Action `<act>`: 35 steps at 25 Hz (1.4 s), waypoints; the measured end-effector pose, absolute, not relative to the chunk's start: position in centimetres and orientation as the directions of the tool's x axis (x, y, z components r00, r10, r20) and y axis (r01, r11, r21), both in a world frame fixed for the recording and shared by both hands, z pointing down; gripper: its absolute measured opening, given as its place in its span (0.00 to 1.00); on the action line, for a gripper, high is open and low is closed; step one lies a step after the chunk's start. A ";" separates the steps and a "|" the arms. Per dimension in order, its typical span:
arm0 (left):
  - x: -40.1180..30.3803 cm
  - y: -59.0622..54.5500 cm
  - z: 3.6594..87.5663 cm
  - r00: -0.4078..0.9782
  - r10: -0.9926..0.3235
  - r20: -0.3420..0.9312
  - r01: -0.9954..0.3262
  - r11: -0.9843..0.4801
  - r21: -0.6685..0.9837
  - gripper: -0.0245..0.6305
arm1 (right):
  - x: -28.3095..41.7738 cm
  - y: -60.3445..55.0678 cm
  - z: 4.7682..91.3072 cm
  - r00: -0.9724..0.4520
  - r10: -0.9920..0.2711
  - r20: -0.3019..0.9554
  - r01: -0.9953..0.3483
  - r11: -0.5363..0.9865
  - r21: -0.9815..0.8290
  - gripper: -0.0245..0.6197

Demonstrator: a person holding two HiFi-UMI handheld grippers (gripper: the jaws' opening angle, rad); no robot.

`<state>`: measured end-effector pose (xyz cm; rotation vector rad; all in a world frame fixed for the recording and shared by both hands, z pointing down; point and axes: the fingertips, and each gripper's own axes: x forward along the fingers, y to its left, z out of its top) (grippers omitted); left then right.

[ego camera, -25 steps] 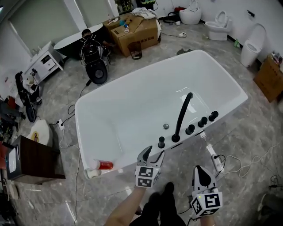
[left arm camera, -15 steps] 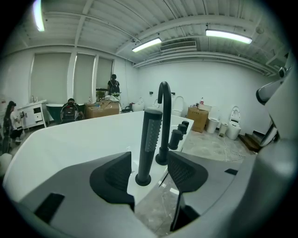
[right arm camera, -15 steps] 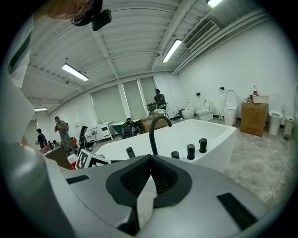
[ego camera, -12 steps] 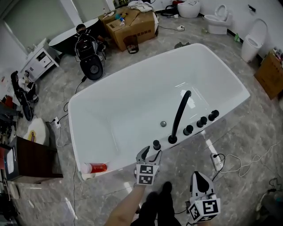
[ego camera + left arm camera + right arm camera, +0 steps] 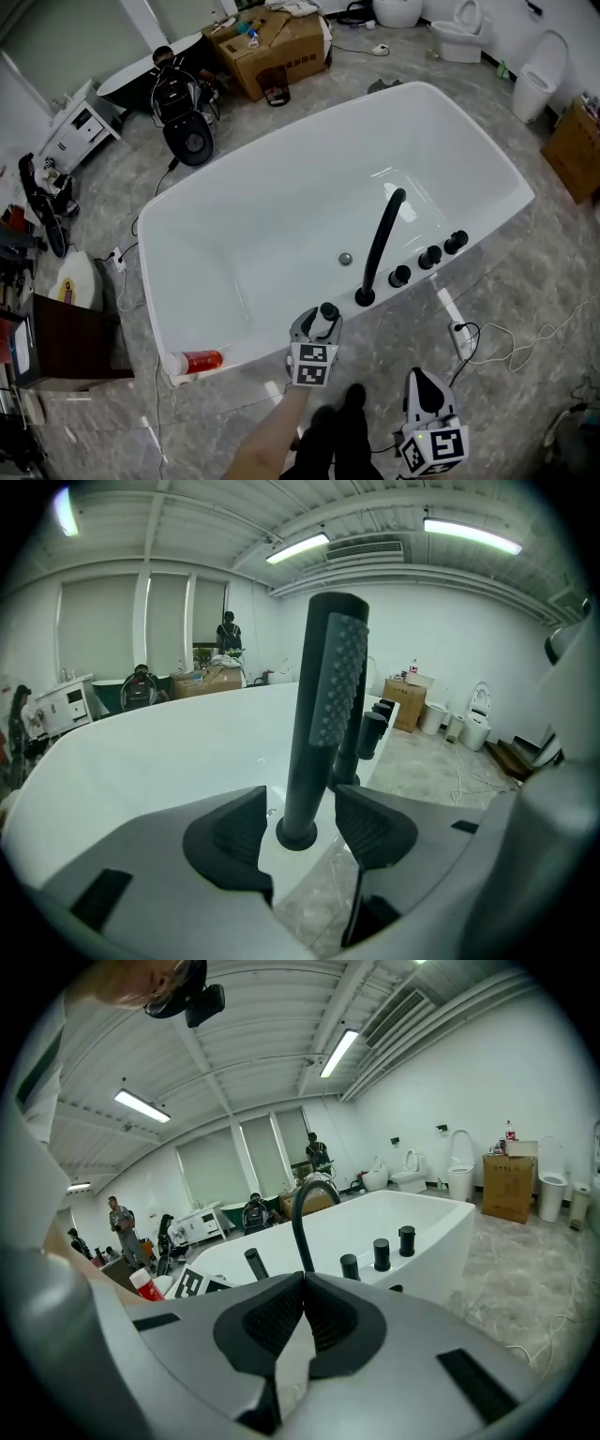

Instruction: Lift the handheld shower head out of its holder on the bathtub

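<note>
Looking steeply down on a white bathtub point(image 5: 281, 211) standing on a grey marbled floor point(image 5: 525, 309). Showing the black handheld shower head point(image 5: 323, 714) standing upright in its holder on the tub's near rim, just left of a tall curved black spout point(image 5: 380, 246) and a row of three black knobs point(image 5: 428, 258) along that same rim.

Reaching in from below with the left tongs point(image 5: 319, 324), bracketing the shower head low on its stem, close to the round base. Closing from a wide spread, with one dark ribbed pad on either side of the stem and a sliver of gap showing on both sides, so not yet pressing on it.

Holding the right tongs point(image 5: 421, 382) lower in the head view, over the floor and apart from the tub, pointing toward the spout and knobs, pads squeezed together with nothing between them.

Also showing a red and white bottle point(image 5: 197, 362) lying on the rim near the tub's left corner, and a cardboard box point(image 5: 281, 42) sitting on the floor beyond the far side.
</note>
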<state>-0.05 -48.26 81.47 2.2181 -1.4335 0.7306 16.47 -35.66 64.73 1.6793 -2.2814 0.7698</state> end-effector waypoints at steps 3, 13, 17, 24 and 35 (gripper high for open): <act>0.3 -48.9 82.4 0.337 -0.703 0.626 -0.916 -0.397 0.047 0.41 | 16.3 -35.9 65.5 -0.333 -0.821 0.463 -0.932 0.214 -0.292 0.05; 1.1 -49.9 84.0 0.320 -0.698 0.640 -0.920 -0.391 0.033 0.31 | 17.1 -36.3 66.7 -0.331 -0.815 0.476 -0.932 0.204 -0.299 0.05; 1.2 -50.1 83.9 0.319 -0.699 0.640 -0.917 -0.398 0.023 0.27 | 17.3 -36.6 66.7 -0.324 -0.815 0.480 -0.933 0.193 -0.303 0.05; 0.9 -49.8 83.5 0.316 -0.685 0.657 -0.915 -0.402 0.021 0.27 | 17.0 -36.5 66.4 -0.333 -0.814 0.476 -0.932 0.206 -0.299 0.05; 1.6 -48.5 79.1 0.331 -0.703 0.630 -0.906 -0.424 0.002 0.27 | 16.8 -36.0 64.3 -0.335 -0.827 0.451 -0.929 0.211 -0.303 0.05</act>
